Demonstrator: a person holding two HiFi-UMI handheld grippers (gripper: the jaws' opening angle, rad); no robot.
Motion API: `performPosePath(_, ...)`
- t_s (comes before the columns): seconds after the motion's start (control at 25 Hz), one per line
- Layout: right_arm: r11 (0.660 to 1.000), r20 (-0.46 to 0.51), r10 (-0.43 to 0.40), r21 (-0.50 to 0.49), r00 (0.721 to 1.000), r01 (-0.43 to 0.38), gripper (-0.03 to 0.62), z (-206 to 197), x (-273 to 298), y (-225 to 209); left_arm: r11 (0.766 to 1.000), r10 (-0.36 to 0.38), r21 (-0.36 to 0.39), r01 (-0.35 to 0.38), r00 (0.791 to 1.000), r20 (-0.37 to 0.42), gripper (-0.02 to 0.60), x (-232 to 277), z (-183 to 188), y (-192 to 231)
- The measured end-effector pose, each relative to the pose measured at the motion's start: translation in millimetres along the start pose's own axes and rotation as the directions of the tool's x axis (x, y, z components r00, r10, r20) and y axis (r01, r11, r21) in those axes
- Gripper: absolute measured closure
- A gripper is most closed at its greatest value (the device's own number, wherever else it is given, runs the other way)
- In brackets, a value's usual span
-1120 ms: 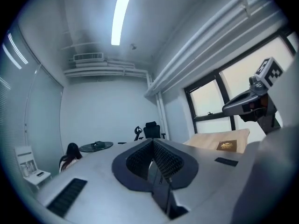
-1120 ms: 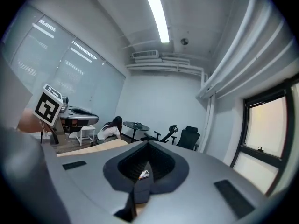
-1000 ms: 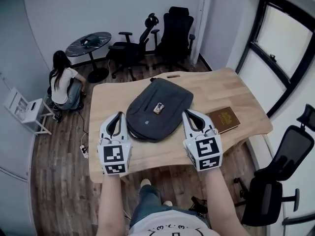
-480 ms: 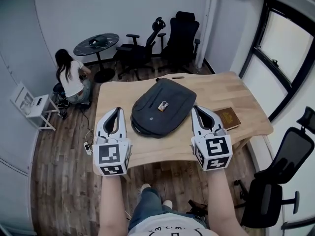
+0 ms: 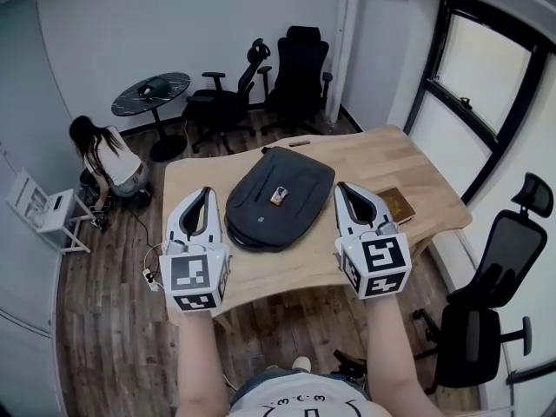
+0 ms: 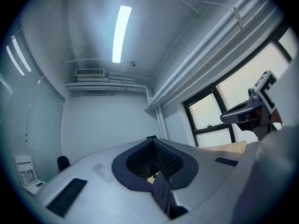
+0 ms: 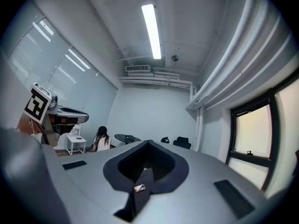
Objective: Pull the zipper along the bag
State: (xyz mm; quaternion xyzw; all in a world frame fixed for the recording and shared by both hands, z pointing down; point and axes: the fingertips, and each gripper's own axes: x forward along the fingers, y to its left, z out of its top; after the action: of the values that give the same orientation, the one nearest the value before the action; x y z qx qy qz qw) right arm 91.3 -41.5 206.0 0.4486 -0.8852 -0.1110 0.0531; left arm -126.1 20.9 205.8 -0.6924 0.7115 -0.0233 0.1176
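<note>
You held your left gripper [image 5: 205, 191] and right gripper [image 5: 342, 188] closed and empty by the table's [image 5: 382, 159] near edge, flanking the bag [image 5: 261, 214].

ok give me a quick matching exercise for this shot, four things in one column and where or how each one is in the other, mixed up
Things:
1. bag
2. book
3. round table
4. left gripper

Place or state:
A. jaws shut, nothing held
B. on the floor near the back wall
C. middle of the wooden table
D. right side of the wooden table, just past the right gripper

Pairs: 1-C, 2-D, 3-B, 4-A
</note>
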Motion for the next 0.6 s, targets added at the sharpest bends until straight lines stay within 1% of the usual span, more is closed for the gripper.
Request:
performPosePath(0.32,0.999,-0.013,-0.027,0.020,1.000,0.027,0.542,-0.3,-2.1,0.8,1.000,-0.005,-0.014,0.005,1.000,0.009,0.566,-7.4,2.1,8.8)
performPosePath(0.6,1.000,0.022,-0.021,-0.010,1.000,0.021,0.542,9.3,-6.7,8.9,1.000,-0.009,-0.003,0.009,1.000,0.023,0.566,-17.1,7.0,10.9)
